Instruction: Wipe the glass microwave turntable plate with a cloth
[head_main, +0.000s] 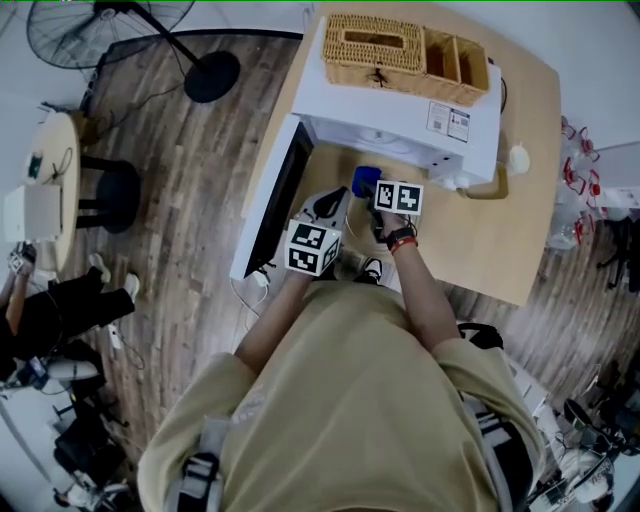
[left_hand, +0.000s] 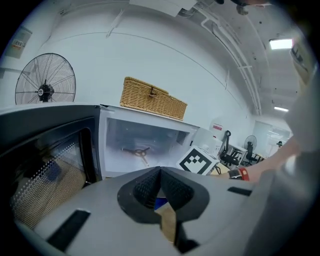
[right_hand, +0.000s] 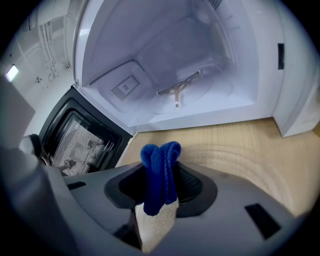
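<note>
The clear glass plate (right_hand: 240, 162) shows as faint curved rings over the wood table (right_hand: 210, 137), in front of the open white microwave (head_main: 400, 110). My right gripper (right_hand: 162, 182) is shut on a folded blue cloth (right_hand: 160, 175), held just above the plate's near part. In the head view the cloth (head_main: 366, 181) sits at the microwave's mouth. My left gripper (left_hand: 160, 172) points at the cavity with its tips together. Whether the clear glass sits between those tips does not show. The cavity floor holds only the roller ring (right_hand: 177, 90).
The black-framed microwave door (head_main: 275, 200) hangs open to the left, close to my left gripper (head_main: 330, 212). A wicker basket (head_main: 400, 50) stands on the microwave. A floor fan (head_main: 190, 50) and a round stool (head_main: 110, 190) stand left of the table.
</note>
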